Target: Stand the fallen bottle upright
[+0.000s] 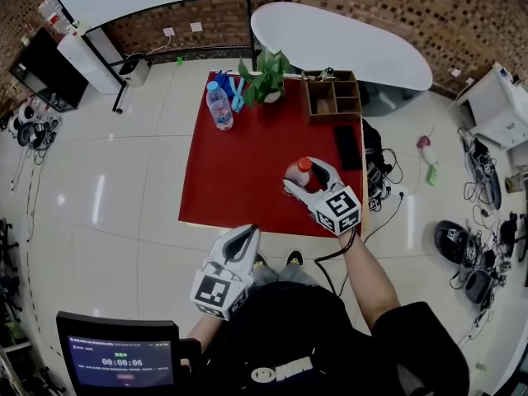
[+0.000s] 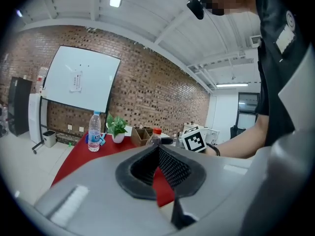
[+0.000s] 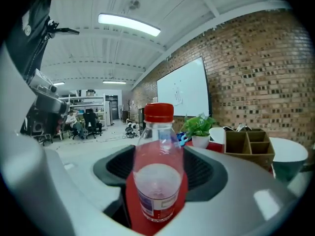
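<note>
Quick status: the bottle (image 3: 157, 181) w/ the red cap is upright rn, sitting between the jaws of my right claw (image 1: 304, 174). The jaws are about bottle-width apart and seem to press it on both sides, w/ only a sliver of red showing past each edge, so I'd call that a grip.

It's over the near-right part of the red surface (image 1: 239, 172). Can't tell if the base is fully down or a hair off; the right gripper view cuts that bit off.

My left claw (image 2: 156, 154) has its jaws closed tip to tip w/ nothing in them. It hangs back by my body, off the near edge, not involved.

The other stuff is well apart at the far end: water bottle (image 1: 219, 106), plant (image 1: 266, 77) and wooden organizer (image 1: 332, 96).

So imo the main part is done, since it's vertical, not lying down. What's left is making sure the base sits flat, then opening the jaws w/o knocking it. It's tall and light-looking w/ little liquid, so prob tippy if a jaw drags on the way out.
</note>
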